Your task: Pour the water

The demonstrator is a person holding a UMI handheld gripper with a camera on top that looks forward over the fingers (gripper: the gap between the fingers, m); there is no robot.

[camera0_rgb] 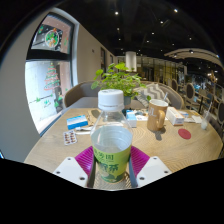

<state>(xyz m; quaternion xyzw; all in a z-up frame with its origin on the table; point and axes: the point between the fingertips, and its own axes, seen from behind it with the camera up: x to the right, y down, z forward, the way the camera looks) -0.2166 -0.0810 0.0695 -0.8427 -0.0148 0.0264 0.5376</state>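
- Gripper view shows the gripper [112,163] with a water bottle [112,140] standing between its two fingers, and the pink pads [84,158] sit right against the bottle's sides.
- It looks like the jaws are closed on the bottle and holding it, but the bottle's bottom is hidden, so I cannot tell if it is lifted or resting on the table [60,150].
- The bottle stands up straight, and its white cap [111,99] is on, so no water can come out yet.
- The cup [157,115] is beyond the fingers, off to the right, well apart from the bottle. I think the water should go in there.
- What could go wrong: with the cap on, tipping the bottle pours nothing. With the cap off, a hard squeeze could push water out too soon, because the bottle looks soft.
- The cup is tall with a small mouth, so a fast tip could miss it and wet the table.
- A swing to the right could also bump the cup and knock it over.
- There is bare table between the bottle and the cup, so there is room to move.
- Small packets [77,123] lie near the left edge, a red coaster [184,133] lies near the right edge, and a leafy plant [122,77] stands at the far edge.
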